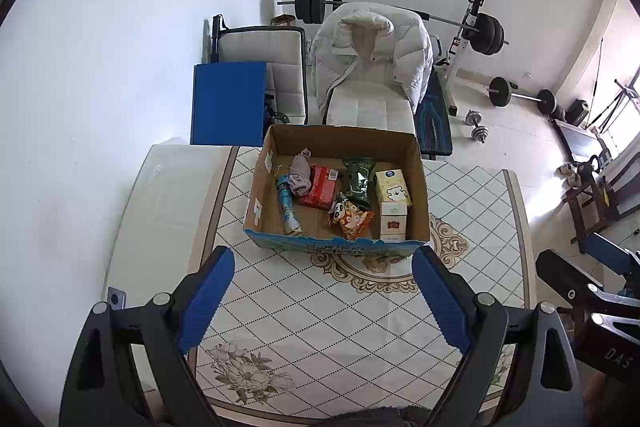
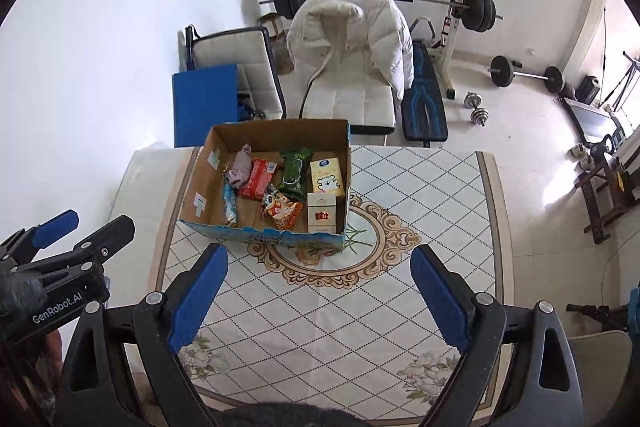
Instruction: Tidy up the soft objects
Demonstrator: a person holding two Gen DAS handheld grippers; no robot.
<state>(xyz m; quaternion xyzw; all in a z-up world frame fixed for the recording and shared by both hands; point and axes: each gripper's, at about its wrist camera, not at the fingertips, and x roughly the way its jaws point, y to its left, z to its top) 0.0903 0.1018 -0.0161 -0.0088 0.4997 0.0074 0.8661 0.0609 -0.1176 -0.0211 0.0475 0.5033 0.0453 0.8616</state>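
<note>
the table (image 1: 360,307) with its diamond-patterned top and floral medallion filled the foreground in both views. behind it a white chair (image 1: 368,107) carried a white puffer jacket (image 1: 372,47) draped over its back, with a barbell rack (image 2: 460,7) against the far wall. on the table's far part sat an open cardboard box (image 1: 420,187), clear of both grippers. inside it lay the soft goods: a red packet (image 1: 318,187) near the middle, a dark green pouch (image 1: 360,181) beside it, a yellow bear-printed carton (image 1: 394,189) against the right wall with a white carton (image 1: 394,223) in front of it, an orange cartoon snack bag (image 1: 352,219) at the near side, a blue tube (image 1: 288,205) along the left, and a small greyish cloth (image 1: 302,175), possibly a sock, resting partly on the red packet. the left gripper (image 1: 324,301) hung above the bare tabletop with its blue pads spread wide and nothing between them. the right gripper (image 2: 320,301) was likewise released and empty, over the table on the near side of the box.
</note>
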